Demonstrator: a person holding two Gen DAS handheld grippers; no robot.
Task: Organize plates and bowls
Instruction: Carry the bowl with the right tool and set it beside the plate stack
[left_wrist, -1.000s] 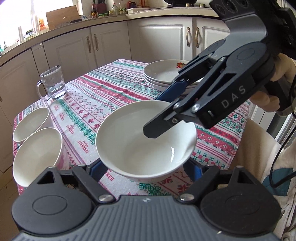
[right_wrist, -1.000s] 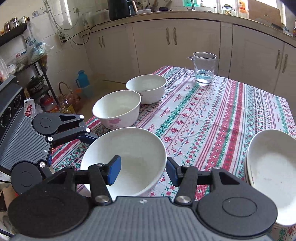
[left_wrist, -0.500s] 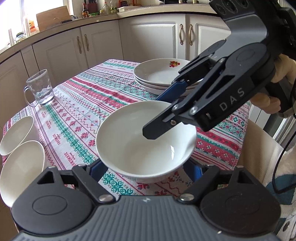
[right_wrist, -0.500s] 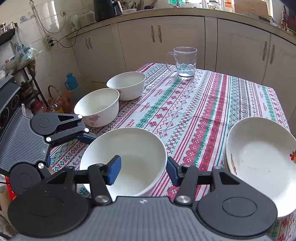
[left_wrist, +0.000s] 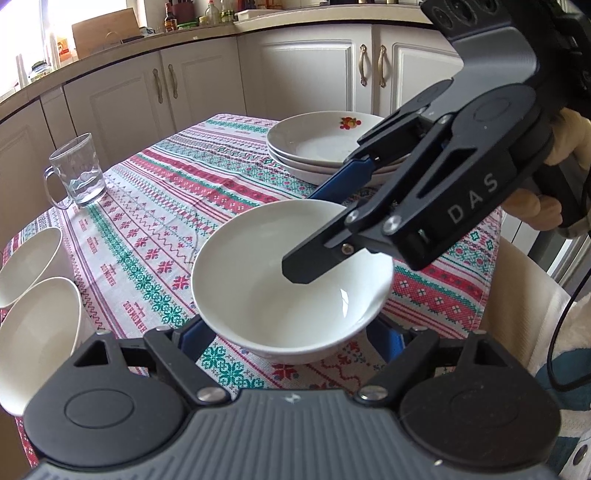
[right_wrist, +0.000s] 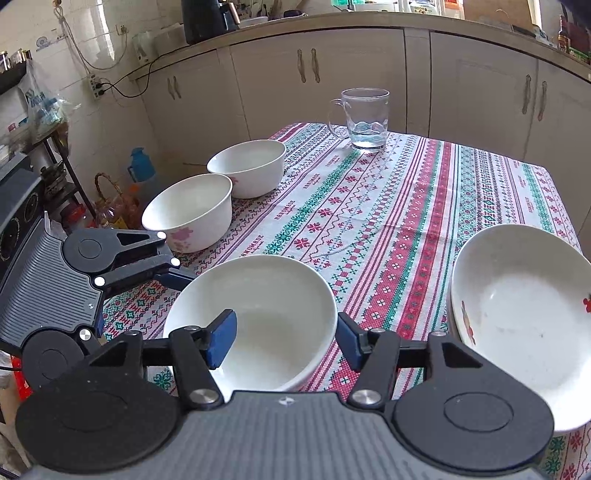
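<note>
A plain white bowl (left_wrist: 280, 291) sits between the blue pads of my left gripper (left_wrist: 288, 338), which is shut on its lower wall near the table's front edge. I cannot tell whether the bowl touches the cloth. My right gripper (right_wrist: 284, 338) straddles the bowl's (right_wrist: 258, 314) near rim, one pad inside and one outside. Its jaws are opening and a gap shows at the outer pad. In the left wrist view the right gripper (left_wrist: 310, 230) reaches in from the right. Two flowered bowls (right_wrist: 188, 210) (right_wrist: 251, 166) stand at the left edge. Stacked plates (right_wrist: 517, 302) lie at the right.
A glass mug (right_wrist: 365, 118) with a little water stands at the far side of the patterned tablecloth (right_wrist: 388, 229). White cabinets (right_wrist: 332, 81) run behind the table. A person's hand (left_wrist: 546, 206) holds the right gripper. A shelf with bottles (right_wrist: 110, 210) stands beyond the left edge.
The right gripper's jaws have spread away from the bowl's wall. Both views have panned slightly, bringing the plate stack further into the right wrist view. The bowl has stayed between the left pads.
</note>
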